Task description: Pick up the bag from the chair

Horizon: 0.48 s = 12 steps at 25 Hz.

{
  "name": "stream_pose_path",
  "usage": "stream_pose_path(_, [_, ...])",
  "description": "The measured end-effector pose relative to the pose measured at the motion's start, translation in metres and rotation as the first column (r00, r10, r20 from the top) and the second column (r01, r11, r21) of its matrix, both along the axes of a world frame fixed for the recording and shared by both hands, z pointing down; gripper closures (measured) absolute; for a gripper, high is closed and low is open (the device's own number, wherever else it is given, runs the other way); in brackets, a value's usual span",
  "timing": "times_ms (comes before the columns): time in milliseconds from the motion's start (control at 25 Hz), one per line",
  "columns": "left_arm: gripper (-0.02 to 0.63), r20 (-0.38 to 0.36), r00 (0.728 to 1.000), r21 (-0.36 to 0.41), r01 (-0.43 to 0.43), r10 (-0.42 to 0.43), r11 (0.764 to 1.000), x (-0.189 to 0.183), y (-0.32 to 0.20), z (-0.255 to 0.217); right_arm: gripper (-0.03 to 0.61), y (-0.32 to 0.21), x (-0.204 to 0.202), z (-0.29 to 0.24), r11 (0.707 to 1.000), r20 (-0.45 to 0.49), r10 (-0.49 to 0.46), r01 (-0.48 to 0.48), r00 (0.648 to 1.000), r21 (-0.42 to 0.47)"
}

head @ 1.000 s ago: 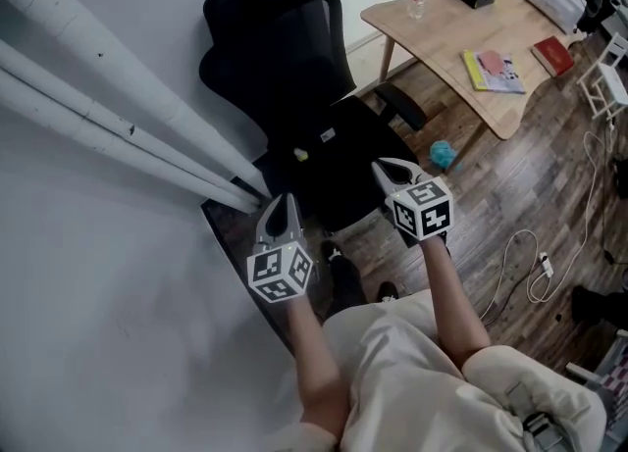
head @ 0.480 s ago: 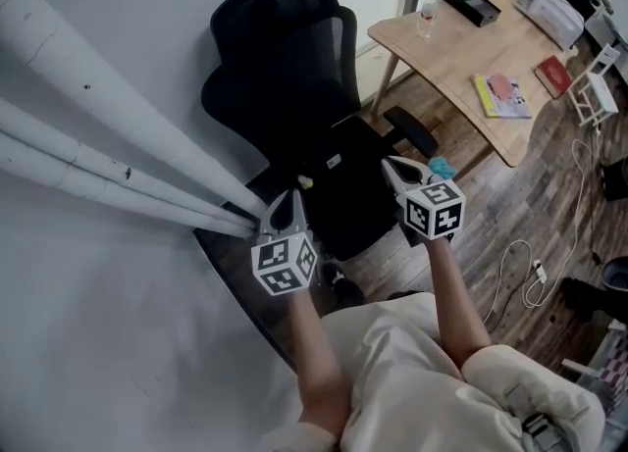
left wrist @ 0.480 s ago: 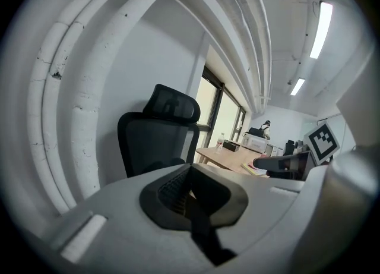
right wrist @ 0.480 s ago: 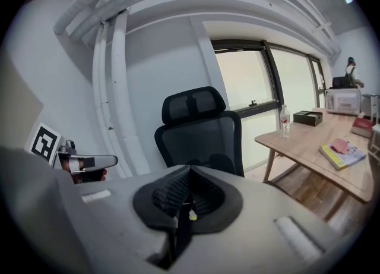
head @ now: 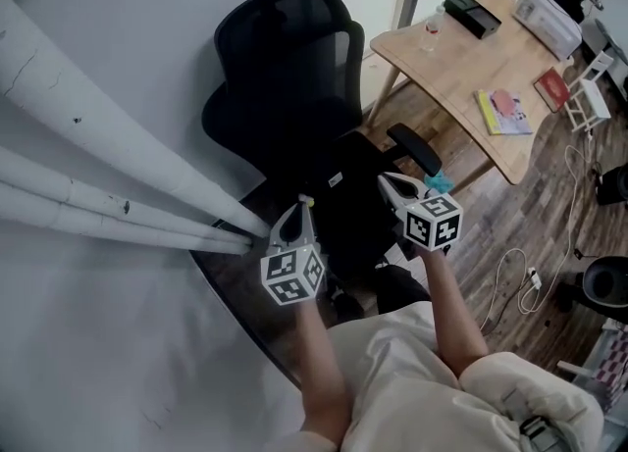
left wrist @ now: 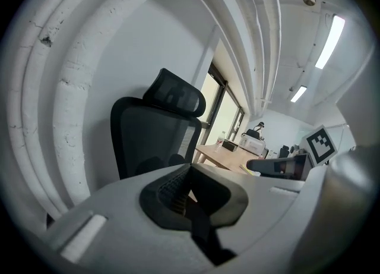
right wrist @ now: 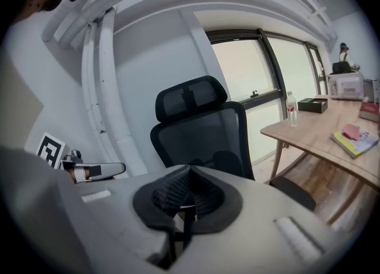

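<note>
A black office chair (head: 285, 58) stands against the white wall. On its seat lies a black bag (head: 345, 207) with a small white tag, hard to tell from the dark seat. My left gripper (head: 293, 213) is shut and empty at the seat's near left edge. My right gripper (head: 390, 183) is also shut and empty, over the seat's right side near the armrest (head: 412, 149). The left gripper view has the chair's back (left wrist: 155, 142) beyond the closed left gripper (left wrist: 189, 175). Dark rounded lumps at the base of the chair's back (right wrist: 202, 130) show past the closed right gripper (right wrist: 189, 172).
Thick white pipes (head: 98, 175) slant down beside the chair on the left. A wooden table (head: 461, 73) at the right carries a bottle (head: 432, 28), a black box (head: 473, 11) and books (head: 505, 112). A teal ball (head: 439, 182) and a white cable (head: 520, 274) lie on the wood floor.
Both grippers have moved forward to the chair's seat and sunk a little. Both stayed shut and empty.
</note>
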State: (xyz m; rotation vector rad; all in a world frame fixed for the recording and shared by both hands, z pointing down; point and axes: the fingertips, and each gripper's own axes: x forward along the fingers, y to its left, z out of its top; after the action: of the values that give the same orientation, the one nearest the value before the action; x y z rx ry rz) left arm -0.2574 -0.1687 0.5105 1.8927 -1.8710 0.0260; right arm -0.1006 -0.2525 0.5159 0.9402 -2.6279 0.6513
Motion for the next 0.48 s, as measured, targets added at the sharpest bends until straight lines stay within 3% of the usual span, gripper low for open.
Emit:
stream_pose_path(240, [0.607,-0.017,1.000,-0.028,0.000,0.000,1.000,0.017,-0.036,0.018,0.578,-0.033,-0.009,0.038,0.997,-0.023,-0.044,0.043,0.999,-0.070])
stream_pose_path(480, [0.607,-0.024,0.996,-0.086,0.088,-0.091,0.992,0.019,-0.067,0.031,0.578,-0.081,-0.040,0.055,0.973,-0.006,-0.218,0.217,0.976,-0.085])
